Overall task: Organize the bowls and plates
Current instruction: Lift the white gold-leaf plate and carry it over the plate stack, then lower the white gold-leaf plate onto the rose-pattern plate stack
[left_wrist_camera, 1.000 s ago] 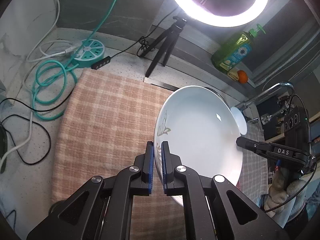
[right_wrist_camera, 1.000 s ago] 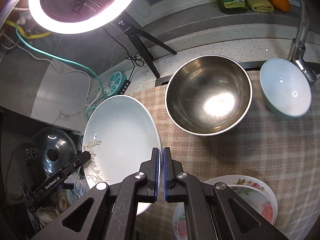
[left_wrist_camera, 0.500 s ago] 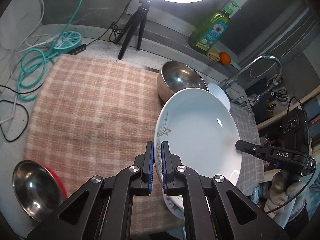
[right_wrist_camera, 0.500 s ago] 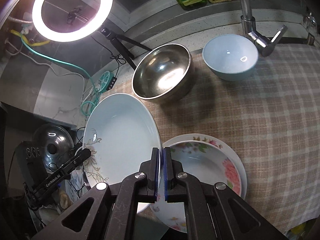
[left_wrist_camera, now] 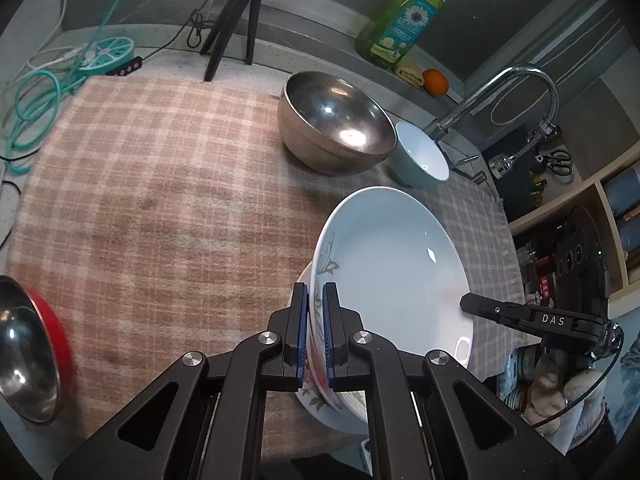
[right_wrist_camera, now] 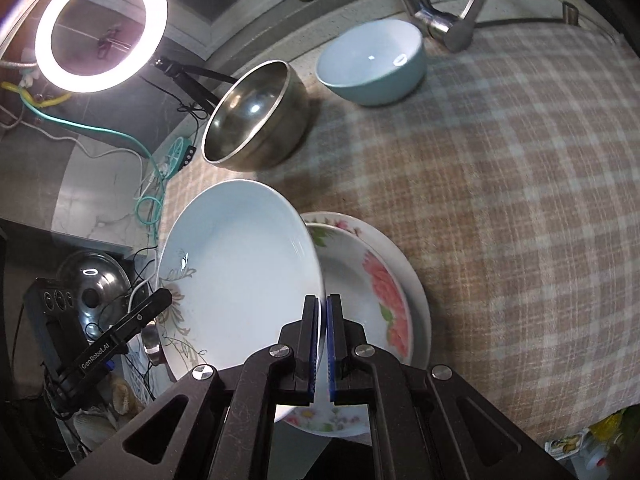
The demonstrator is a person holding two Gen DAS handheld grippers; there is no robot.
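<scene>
A white deep plate (left_wrist_camera: 392, 276) (right_wrist_camera: 236, 268) with a brown leaf pattern hangs between both grippers. My left gripper (left_wrist_camera: 315, 332) is shut on its left rim, my right gripper (right_wrist_camera: 323, 344) is shut on the opposite rim. The plate hovers tilted just over a stack of flowered plates (right_wrist_camera: 376, 292) (left_wrist_camera: 320, 400) at the cloth's near edge. Further back stand a large steel bowl (left_wrist_camera: 336, 120) (right_wrist_camera: 256, 116) and a light blue bowl (left_wrist_camera: 420, 156) (right_wrist_camera: 374, 62). In the left wrist view the right gripper's finger (left_wrist_camera: 520, 314) shows at the plate's far rim.
A checked cloth (left_wrist_camera: 160, 184) (right_wrist_camera: 500, 168) covers the counter. A steel bowl nested in a red one (left_wrist_camera: 28, 352) sits at the left edge. A tap (left_wrist_camera: 500, 92), soap bottle (left_wrist_camera: 404, 24), tripod (left_wrist_camera: 236, 16), ring light (right_wrist_camera: 100, 24) and cables (left_wrist_camera: 36, 92) line the back.
Both grippers carried the white plate back across the cloth and lower. It now hangs over the flowered plate stack, and the steel and blue bowls lie farther behind.
</scene>
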